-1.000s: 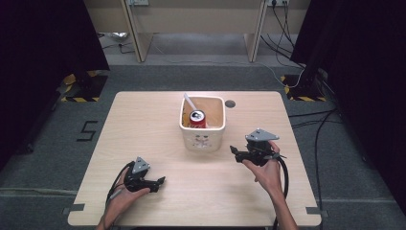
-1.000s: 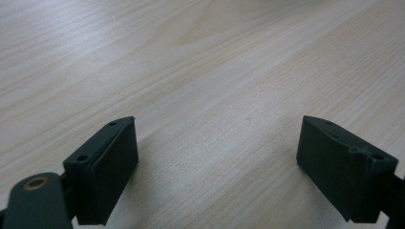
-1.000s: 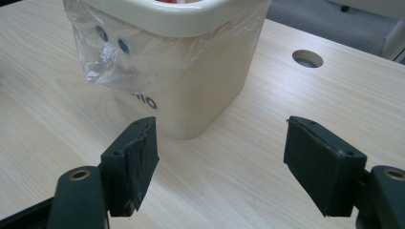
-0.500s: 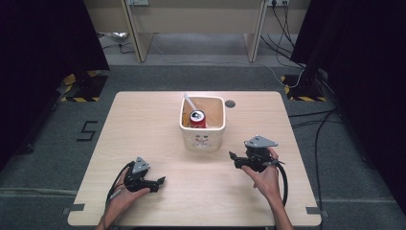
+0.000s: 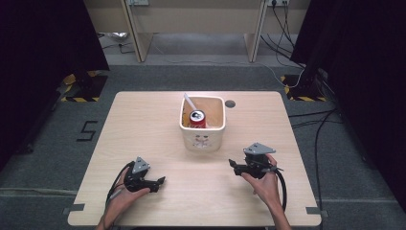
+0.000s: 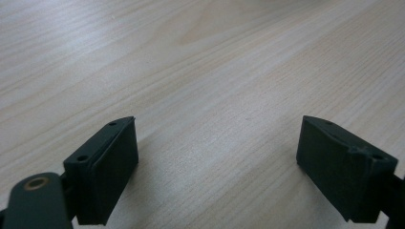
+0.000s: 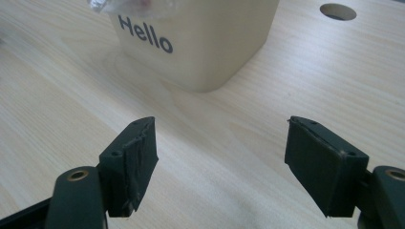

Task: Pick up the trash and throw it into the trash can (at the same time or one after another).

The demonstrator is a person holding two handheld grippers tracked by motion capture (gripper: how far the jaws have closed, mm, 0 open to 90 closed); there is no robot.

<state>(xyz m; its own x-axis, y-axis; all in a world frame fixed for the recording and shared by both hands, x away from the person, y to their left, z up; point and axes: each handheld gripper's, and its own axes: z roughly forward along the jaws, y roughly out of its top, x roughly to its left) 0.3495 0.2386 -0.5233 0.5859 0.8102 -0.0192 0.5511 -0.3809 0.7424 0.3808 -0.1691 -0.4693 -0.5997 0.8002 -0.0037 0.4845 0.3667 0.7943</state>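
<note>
We see a cream square plastic bin [image 5: 203,136] on the pale wooden table [image 5: 143,120], red drink can [image 5: 197,119] inside, left gripper [image 5: 160,181] and right gripper [image 5: 232,164] both spread wide, holding nothing.

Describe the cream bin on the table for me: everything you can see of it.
The cream bin is a squarish, round-cornered tub, plastic by its look, standing upright and open-topped on the wooden table near its middle. One wall reads "Hello" in dark letters. Inside stand a red can and a white strip leaning on the rim. Neither gripper touches it.
</note>
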